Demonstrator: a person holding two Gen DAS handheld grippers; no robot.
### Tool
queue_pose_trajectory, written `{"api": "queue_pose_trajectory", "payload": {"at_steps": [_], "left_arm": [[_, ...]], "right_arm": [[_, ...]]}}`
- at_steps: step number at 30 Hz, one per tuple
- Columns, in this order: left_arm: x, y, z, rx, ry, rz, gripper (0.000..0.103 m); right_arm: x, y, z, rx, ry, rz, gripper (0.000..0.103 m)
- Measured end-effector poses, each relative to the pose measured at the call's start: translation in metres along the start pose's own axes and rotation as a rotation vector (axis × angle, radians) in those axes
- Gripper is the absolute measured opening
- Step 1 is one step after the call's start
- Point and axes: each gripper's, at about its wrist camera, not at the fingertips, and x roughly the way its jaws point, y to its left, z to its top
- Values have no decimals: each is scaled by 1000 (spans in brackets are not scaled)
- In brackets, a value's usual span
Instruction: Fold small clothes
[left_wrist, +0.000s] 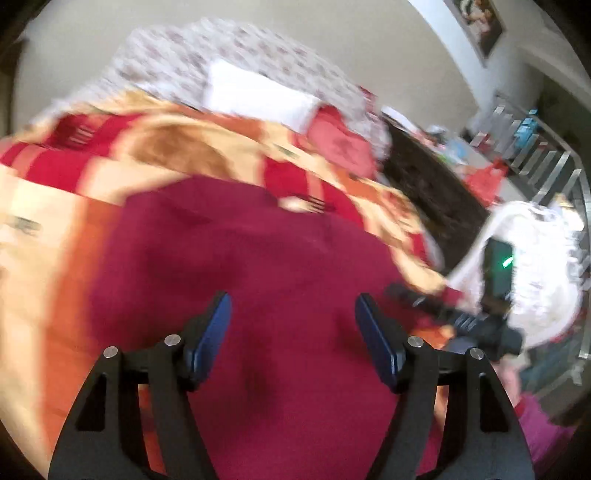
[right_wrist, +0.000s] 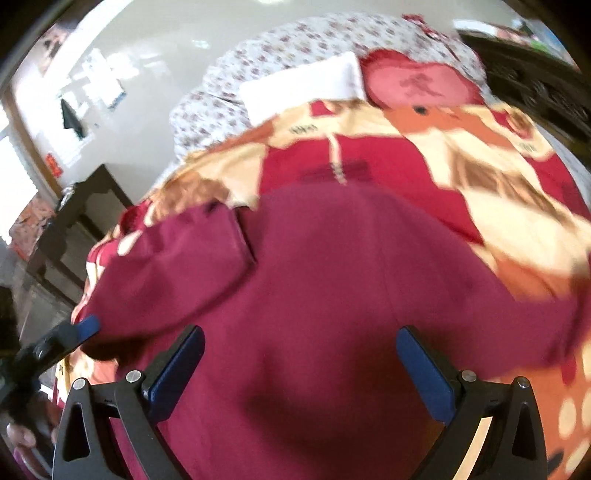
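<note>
A dark red garment (left_wrist: 240, 280) lies spread on a red, orange and cream blanket (left_wrist: 92, 173) on a bed. It fills the middle of the right wrist view (right_wrist: 314, 280), with a sleeve (right_wrist: 159, 266) reaching left. My left gripper (left_wrist: 293, 321) hovers over the garment, open and empty. My right gripper (right_wrist: 300, 354) also hovers over it, open and empty. The right gripper shows at the right edge of the left wrist view (left_wrist: 461, 317). A blue fingertip (right_wrist: 86, 325) of the left gripper shows at the left of the right wrist view. Both views are blurred.
A white pillow (left_wrist: 255, 96), a pink-red cushion (left_wrist: 343, 144) and a floral cover (left_wrist: 177, 59) lie at the bed's far end. A dark wooden cabinet (left_wrist: 436, 192) and a metal rack (left_wrist: 546, 162) stand to the right. A dark table (right_wrist: 74, 229) stands left.
</note>
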Motion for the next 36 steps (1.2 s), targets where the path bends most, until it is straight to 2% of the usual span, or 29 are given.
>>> {"api": "queue_pose_trajectory", "payload": {"at_steps": [2, 4, 5, 6, 7, 8, 10, 11, 12, 14, 17, 21, 24, 27, 29, 32, 34, 35, 36], "left_arm": [[-8, 25, 1, -33, -19, 68, 70], [-8, 49, -3, -106, 6, 93, 70], [-7, 58, -5, -144, 20, 101, 70], [-5, 62, -7, -169, 24, 103, 70], [-4, 66, -10, -184, 22, 105, 70], [-4, 68, -13, -185, 19, 114, 70], [-4, 68, -13, -180, 10, 131, 70], [-7, 69, -13, -182, 2, 128, 70], [-12, 69, -13, -185, -6, 123, 70], [-21, 72, -12, -192, -30, 124, 70], [-24, 76, -11, -205, -46, 128, 70], [-16, 78, -12, -241, -28, 132, 70], [-9, 71, -13, -215, -31, 140, 70], [6, 62, -10, -192, -8, 148, 70], [11, 57, -8, -180, -4, 148, 70], [17, 56, -7, -158, -12, 206, 70], [29, 63, -10, -153, 42, 268, 70], [34, 67, -12, -156, 66, 287, 70], [39, 74, -16, -171, 100, 317, 70]], "right_arm": [[11, 16, 15, -44, -35, 38, 103], [33, 34, 28, -111, -40, 19, 102], [45, 40, 32, -137, -29, 4, 96], [64, 48, 36, -175, -5, -9, 84], [80, 53, 38, -203, 20, -38, 78], [91, 52, 38, -218, 41, -62, 61], [103, 58, 36, -276, 45, -113, 52], [97, 60, 34, -302, 27, -106, 28], [84, 62, 35, -309, 14, -62, 3], [50, 59, 33, -321, -62, -42, 3], [11, 39, 31, -294, -121, -79, 3], [-4, -7, 28, -149, -88, -150, 3], [-2, -44, 12, -28, -41, -197, 3], [14, -56, 4, -25, 8, -244, 3], [11, -51, 4, -58, -2, -270, 3], [-3, -44, 5, -86, -14, -316, 4], [-11, -35, 10, -99, -43, -313, 14], [-16, -29, 11, -102, -74, -290, 29], [-19, -21, 13, -108, -98, -264, 47]]}}
